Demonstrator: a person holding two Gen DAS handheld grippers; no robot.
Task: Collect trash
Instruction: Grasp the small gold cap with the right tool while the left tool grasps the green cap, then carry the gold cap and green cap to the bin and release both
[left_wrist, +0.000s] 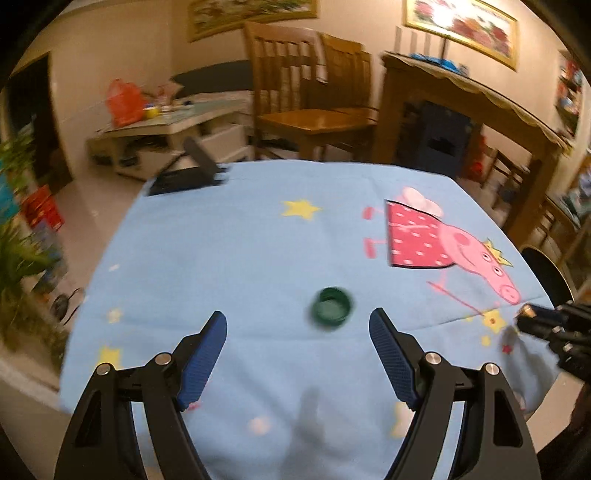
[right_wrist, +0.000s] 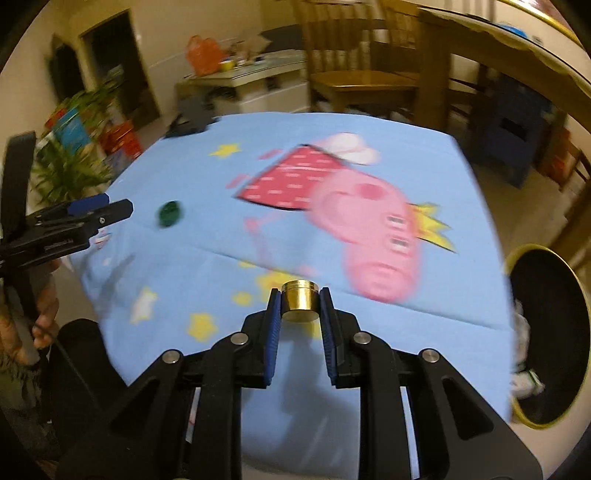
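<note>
The gold cap is pinched between the fingers of the right gripper, held above the near part of the blue tablecloth. The green cap lies open side up on the cloth, just ahead of the left gripper, whose jaws stand wide apart with nothing between them. The bin with a gold rim sits off the table's right edge, with what looks like white rubbish already inside.

The step in hand appears to be carrying the gold cap to the bin. To do it well, keep the squeeze steady, since a smooth metal cap could slip, and bring it fully over the opening before letting go. The left gripper could meanwhile centre on the green cap, which sits nearer its right finger, then lower and close across its rim.
</note>
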